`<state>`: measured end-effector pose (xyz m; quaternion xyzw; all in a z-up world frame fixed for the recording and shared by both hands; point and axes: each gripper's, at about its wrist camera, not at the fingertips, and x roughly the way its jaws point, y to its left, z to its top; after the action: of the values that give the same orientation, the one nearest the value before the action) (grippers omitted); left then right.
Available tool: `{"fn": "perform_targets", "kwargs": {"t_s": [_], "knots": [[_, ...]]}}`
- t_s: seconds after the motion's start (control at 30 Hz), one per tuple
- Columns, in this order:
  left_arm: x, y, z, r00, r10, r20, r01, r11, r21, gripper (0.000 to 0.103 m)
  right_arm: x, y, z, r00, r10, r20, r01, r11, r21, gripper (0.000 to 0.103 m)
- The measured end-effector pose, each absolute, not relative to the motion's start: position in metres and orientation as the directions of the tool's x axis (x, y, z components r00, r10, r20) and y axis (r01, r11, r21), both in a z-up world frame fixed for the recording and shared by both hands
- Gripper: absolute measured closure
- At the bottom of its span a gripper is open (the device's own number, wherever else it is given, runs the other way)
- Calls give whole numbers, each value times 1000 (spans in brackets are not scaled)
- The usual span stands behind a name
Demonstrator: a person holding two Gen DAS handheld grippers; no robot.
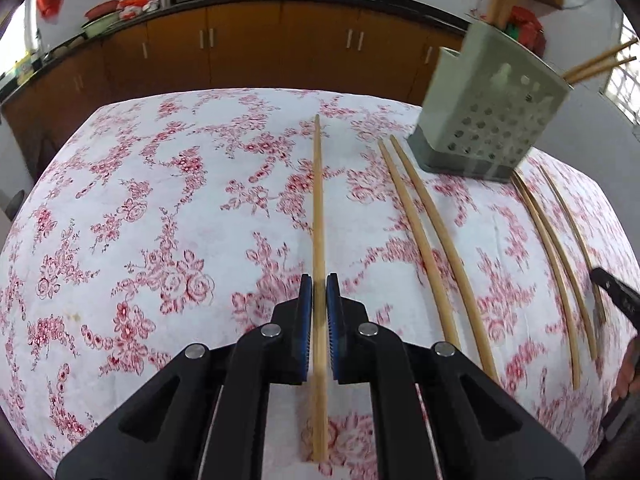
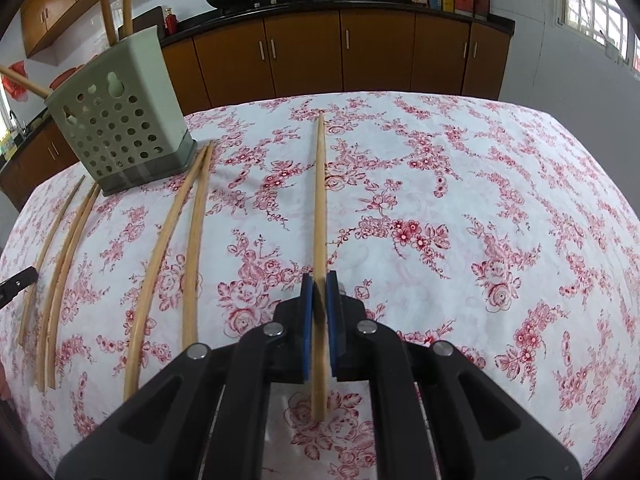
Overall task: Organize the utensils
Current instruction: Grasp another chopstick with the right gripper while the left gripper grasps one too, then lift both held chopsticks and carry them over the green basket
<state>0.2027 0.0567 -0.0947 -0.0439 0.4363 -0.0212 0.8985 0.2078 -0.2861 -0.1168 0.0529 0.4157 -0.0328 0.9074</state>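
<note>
My left gripper point(image 1: 319, 286) is shut on a wooden chopstick point(image 1: 318, 208) that points away over the floral tablecloth. My right gripper point(image 2: 319, 284) is shut on another wooden chopstick point(image 2: 320, 200). A grey-green perforated utensil holder point(image 1: 490, 112) stands at the far right of the left wrist view and at the far left of the right wrist view point(image 2: 120, 128), with several chopsticks standing in it. Two loose chopsticks point(image 1: 432, 240) lie between the grippers, also in the right wrist view point(image 2: 176, 248). More loose chopsticks point(image 1: 556, 256) lie further off point(image 2: 60, 264).
The table point(image 2: 480, 200) carries a white cloth with red flowers. Brown kitchen cabinets point(image 2: 360, 52) with woks on the counter run behind it. The tip of the other gripper shows at the right edge of the left wrist view point(image 1: 616, 292) and at the left edge of the right wrist view point(image 2: 16, 282).
</note>
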Motion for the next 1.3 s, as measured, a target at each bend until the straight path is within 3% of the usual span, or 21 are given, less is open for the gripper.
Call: {"fn": "perform_targets", "kwargs": {"t_s": [1.3], "knots": [[188, 47, -97, 634, -12, -773, 7, 1000, -10, 93, 207, -286, -118, 654, -18, -756, 101, 993, 63, 94]]}}
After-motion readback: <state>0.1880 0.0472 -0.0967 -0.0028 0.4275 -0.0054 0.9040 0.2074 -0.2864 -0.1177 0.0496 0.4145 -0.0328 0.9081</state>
